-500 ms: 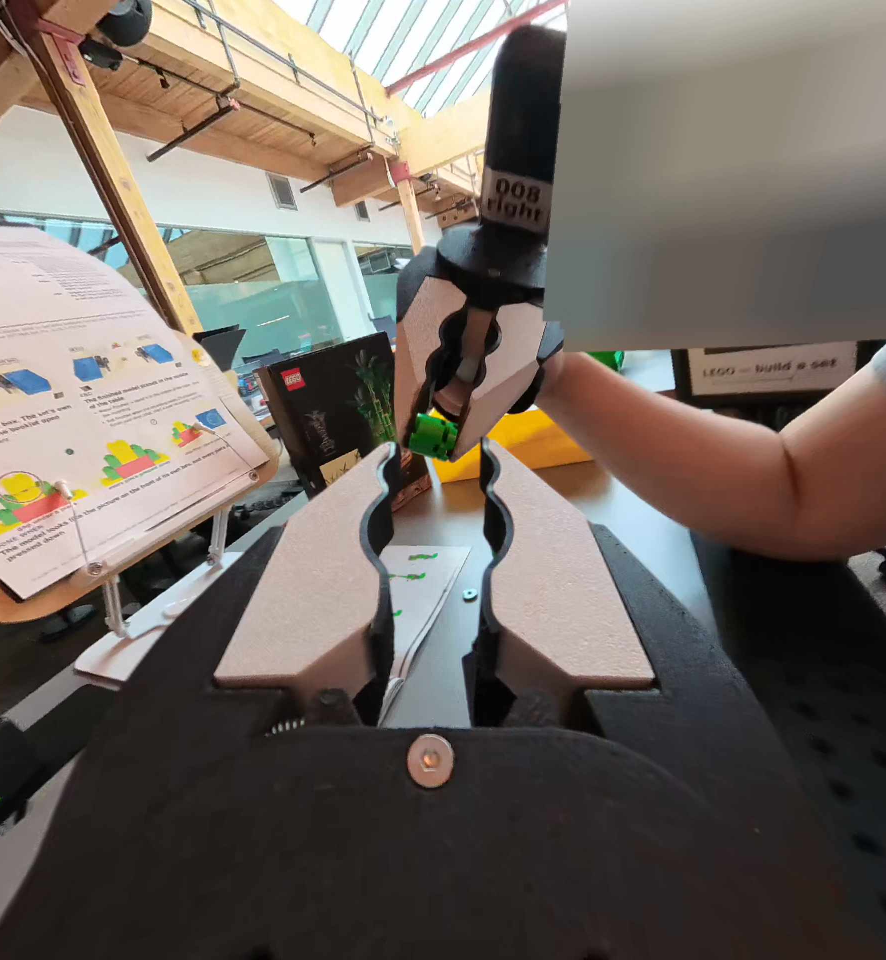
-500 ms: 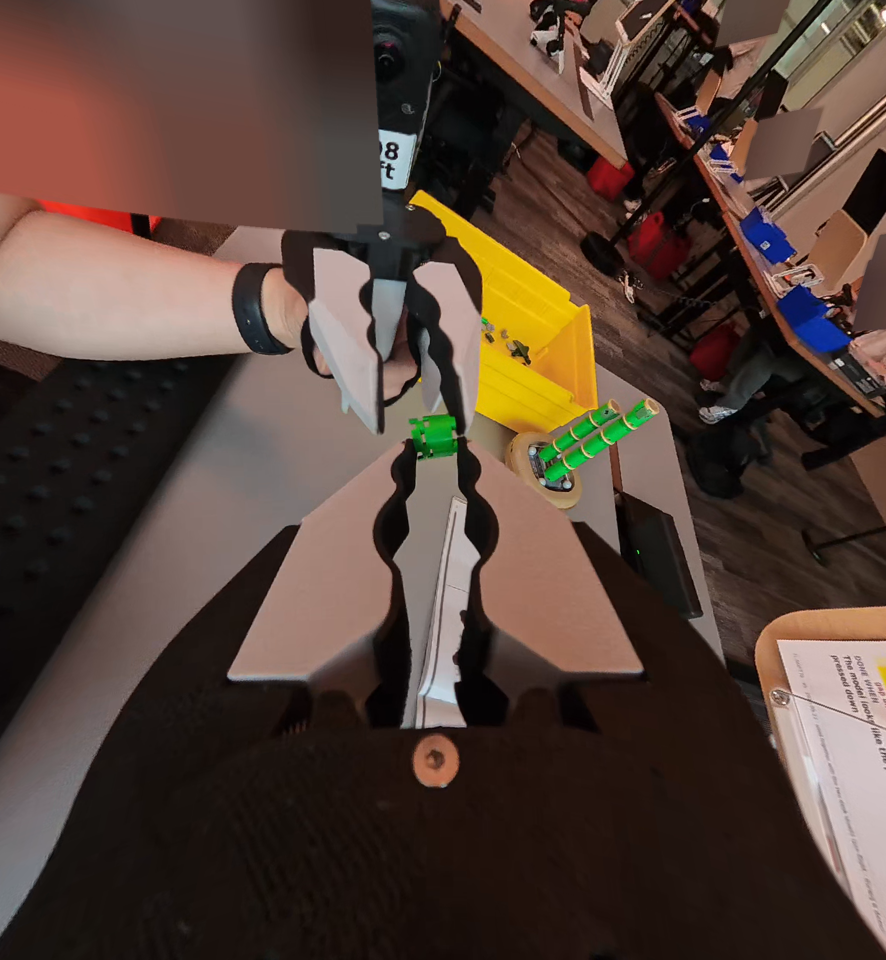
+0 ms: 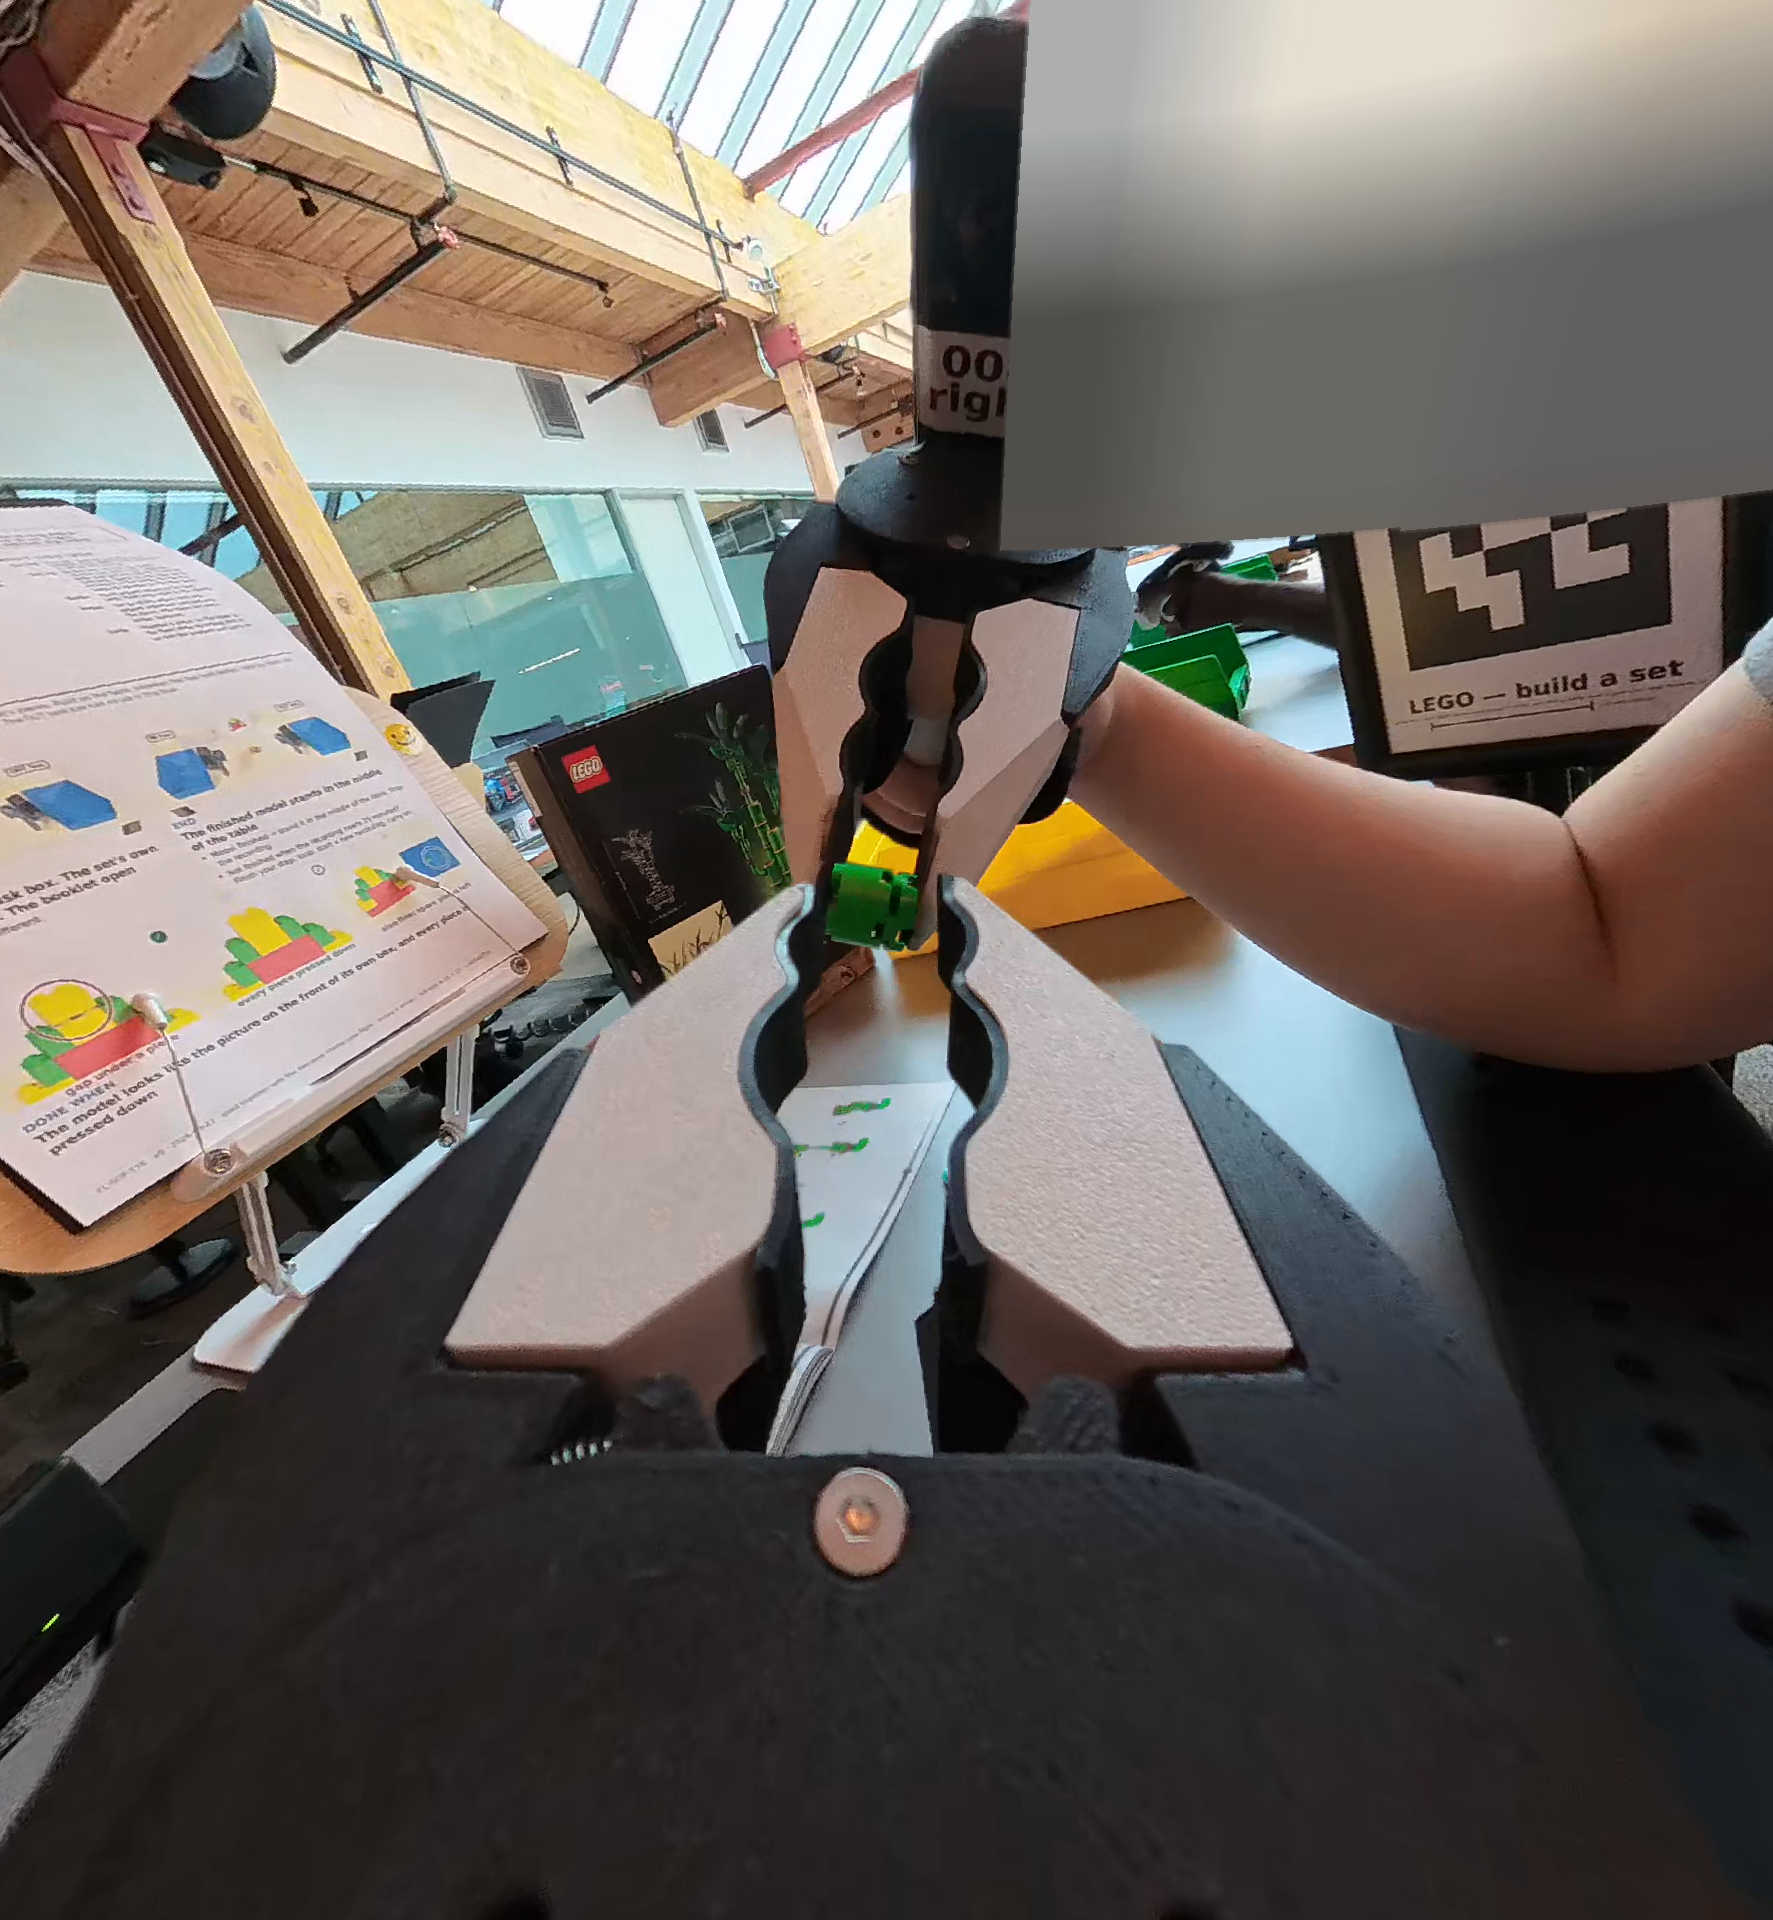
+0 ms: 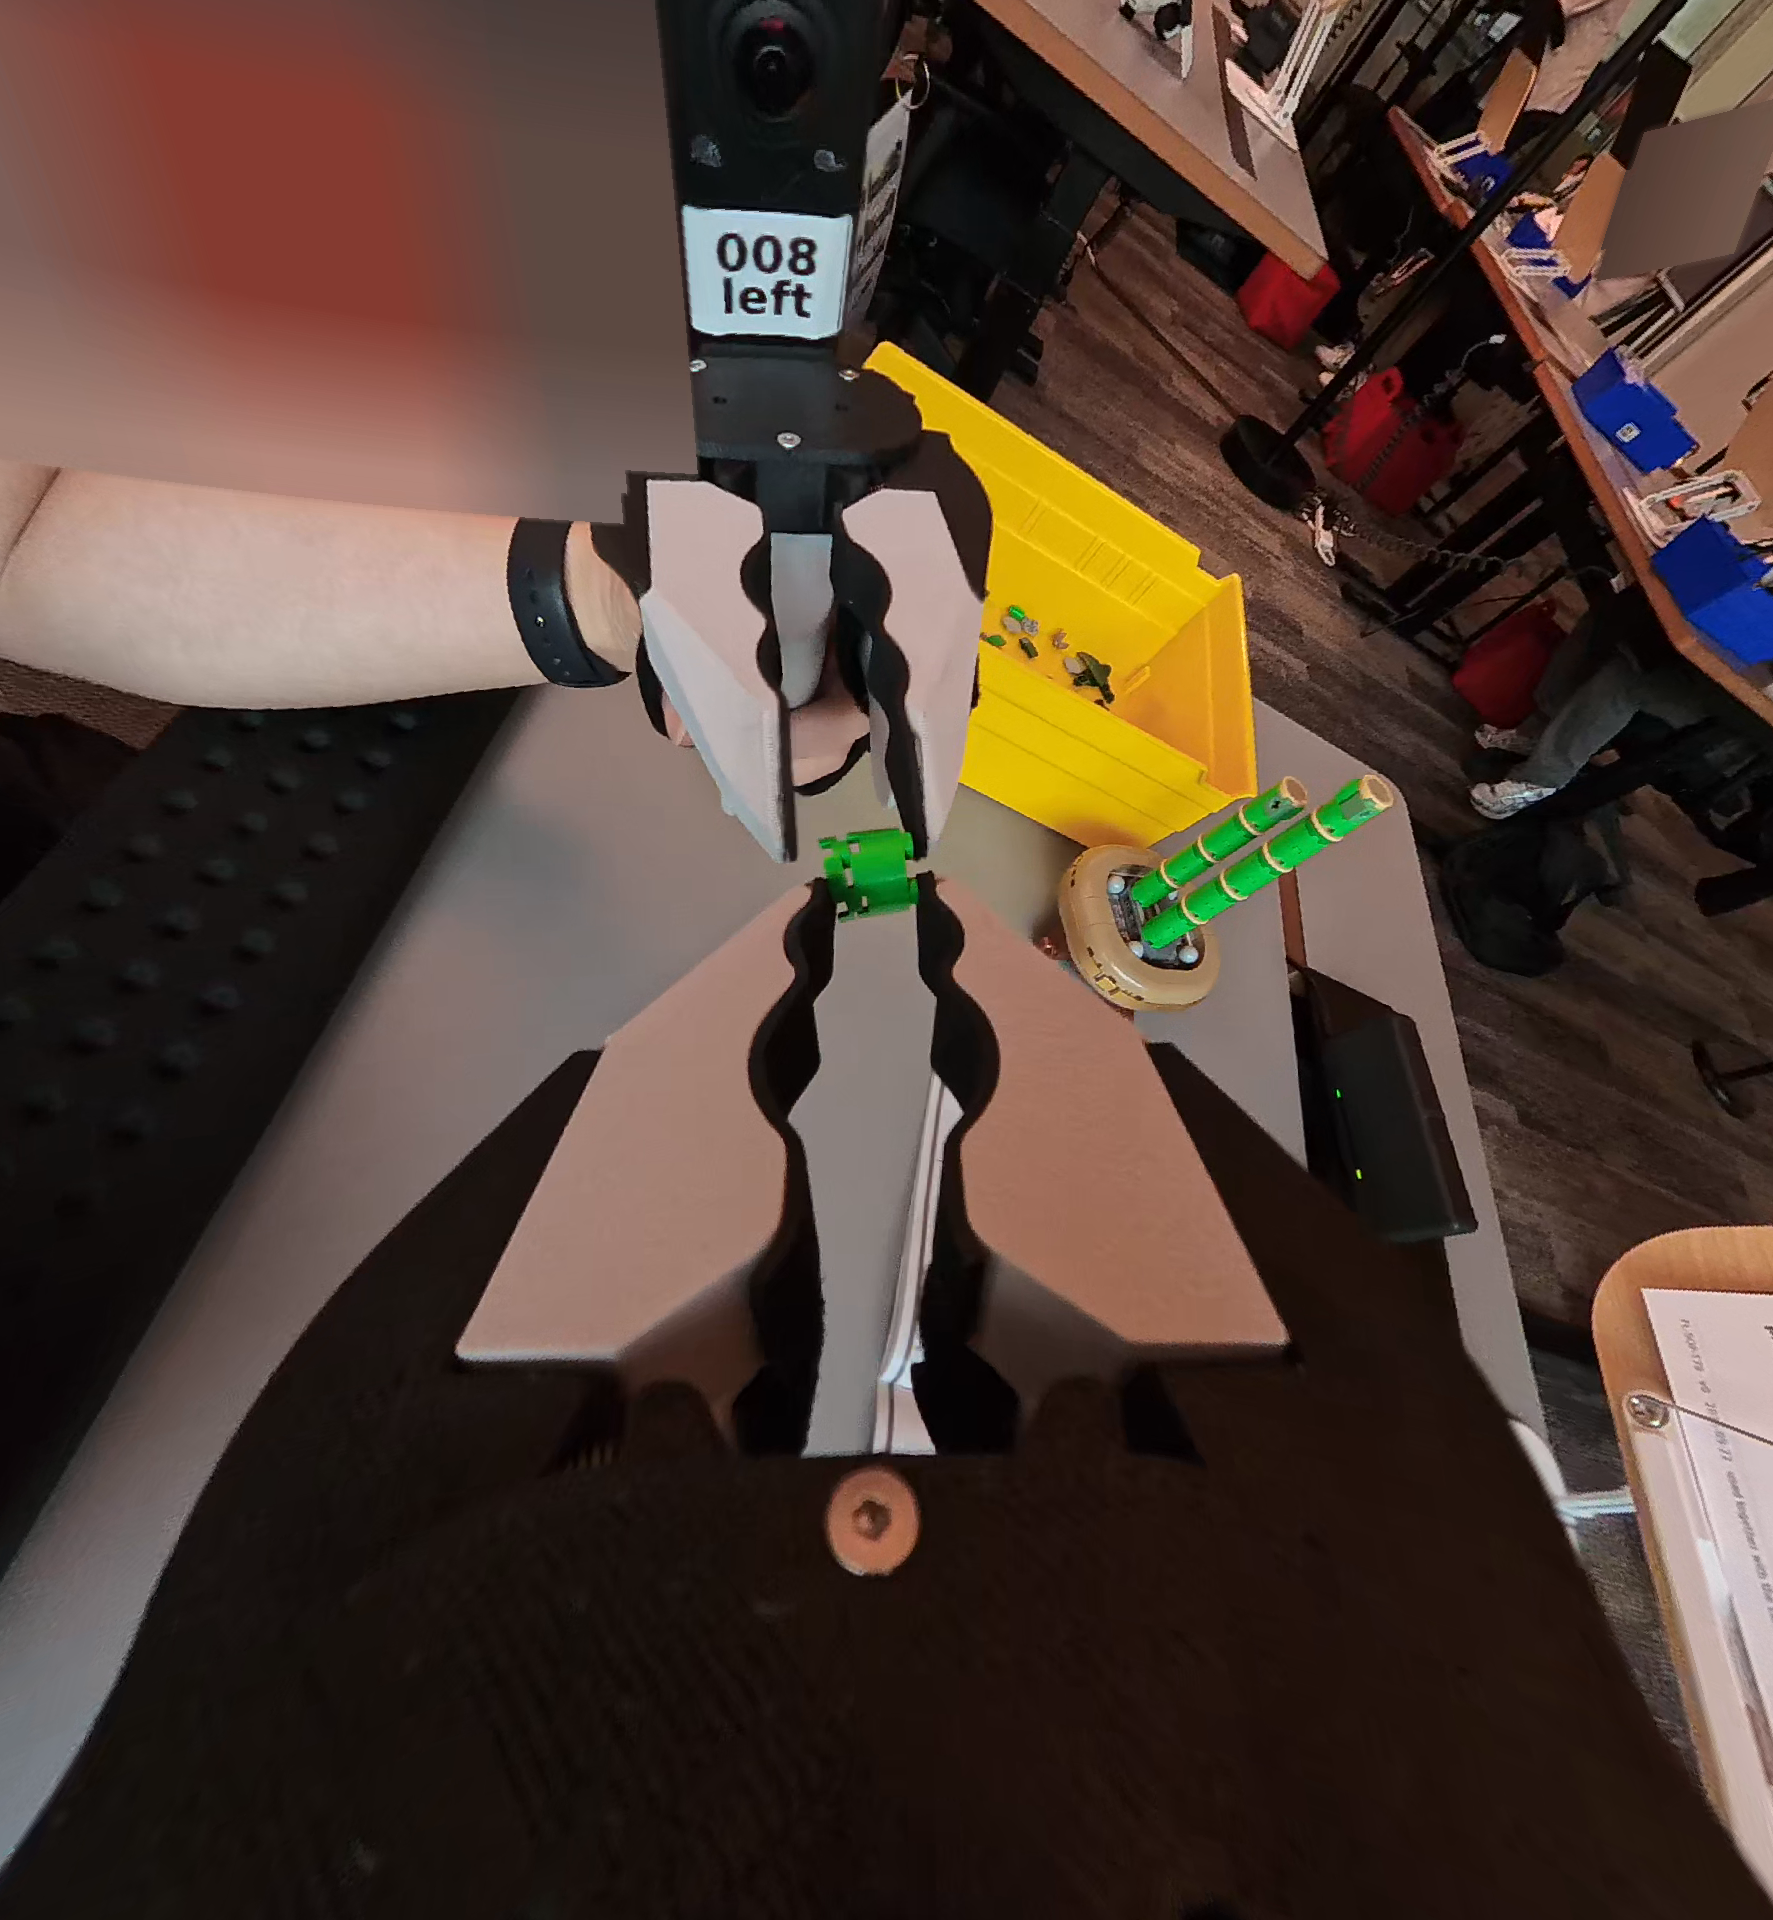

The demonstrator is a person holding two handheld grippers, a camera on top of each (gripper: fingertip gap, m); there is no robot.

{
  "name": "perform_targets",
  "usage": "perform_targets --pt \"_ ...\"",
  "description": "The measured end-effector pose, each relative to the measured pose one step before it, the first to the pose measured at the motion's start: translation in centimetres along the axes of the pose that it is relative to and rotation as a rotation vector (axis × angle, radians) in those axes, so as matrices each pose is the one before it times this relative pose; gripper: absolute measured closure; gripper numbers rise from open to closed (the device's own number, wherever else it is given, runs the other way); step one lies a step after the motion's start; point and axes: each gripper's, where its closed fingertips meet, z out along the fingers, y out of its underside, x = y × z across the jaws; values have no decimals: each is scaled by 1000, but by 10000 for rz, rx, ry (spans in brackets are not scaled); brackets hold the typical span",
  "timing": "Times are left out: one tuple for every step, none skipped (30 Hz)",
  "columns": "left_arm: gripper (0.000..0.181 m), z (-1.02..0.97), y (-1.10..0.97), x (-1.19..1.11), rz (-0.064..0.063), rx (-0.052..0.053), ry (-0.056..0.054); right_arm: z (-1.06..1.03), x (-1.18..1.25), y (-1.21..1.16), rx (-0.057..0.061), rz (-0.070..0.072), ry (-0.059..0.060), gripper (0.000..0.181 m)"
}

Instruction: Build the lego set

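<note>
The right gripper [image 4: 869, 891] has its jaws clamped on a small green lego piece [image 4: 867, 873], held at the fingertips just above frame centre in the right wrist view. The left gripper [image 3: 874, 902] faces it tip to tip; its jaws stand apart, with the same green lego piece [image 3: 869, 906] sitting at the mouth of the gap. Whether the left fingertips touch the piece cannot be determined.

In the right wrist view, a partly built lego model [image 4: 1209, 883], two green segmented stalks on a round tan base, stands on the grey table [image 4: 508, 935] right of centre. Behind it, upper right of centre, a yellow bin [image 4: 1100, 582] holds loose small parts. A black device [image 4: 1386, 1127] lies at the table's right edge.

In the left wrist view, an open booklet [image 3: 861, 1174] lies on the table beneath the jaws. A black lego box [image 3: 653, 821] stands upright at centre, and an instruction sheet on a wooden stand [image 3: 186, 831] occupies the left of the frame.
</note>
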Motion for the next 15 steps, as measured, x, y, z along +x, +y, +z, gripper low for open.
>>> perform_targets --pt "162 -9 0 -25 9 0 -10 24 -2 -22 36 117 -47 166" --pt "162 -24 -30 -31 2 5 -13 9 -43 -50 49 84 -63 166" --pt "162 -18 71 -95 27 -42 -54 -3 25 -46 32 23 -2 166" --pt "163 -4 170 -183 66 -106 -122 6 2 -16 8 -6 5 166" --pt "163 4 182 -141 87 -111 -97 17 -1 38 -27 -10 1 166" --pt "163 14 157 -20 64 -90 -30 62 64 162 -92 -38 57 166" --pt "166 23 158 35 44 -93 12 61 44 143 -72 -26 29 166" --pt "166 33 122 -4 62 -56 -14 50 -4 110 -47 2 -5 166" --pt "167 -1 54 -15 82 -6 -28 14 0 56 -8 24 -12 166" --pt "167 23 35 -8 54 -1 -25 -4 25 43 -12 37 -3 166" --pt "167 25 71 -3 35 -33 -13 10 14 104 -51 26 -7 166" --pt "167 35 89 0 57 -51 -15 8 14 104 -66 -13 14 166" --pt "167 35 59 -32 92 -34 -50 15 45 76 -52 -45 49 166" --pt "167 -1 -18 -28 103 6 -62 2 60 -8 -6 -57 48 166" --pt "167 -35 -109 -13 81 56 -44 -20 -11 -120 72 -19 -6 166"
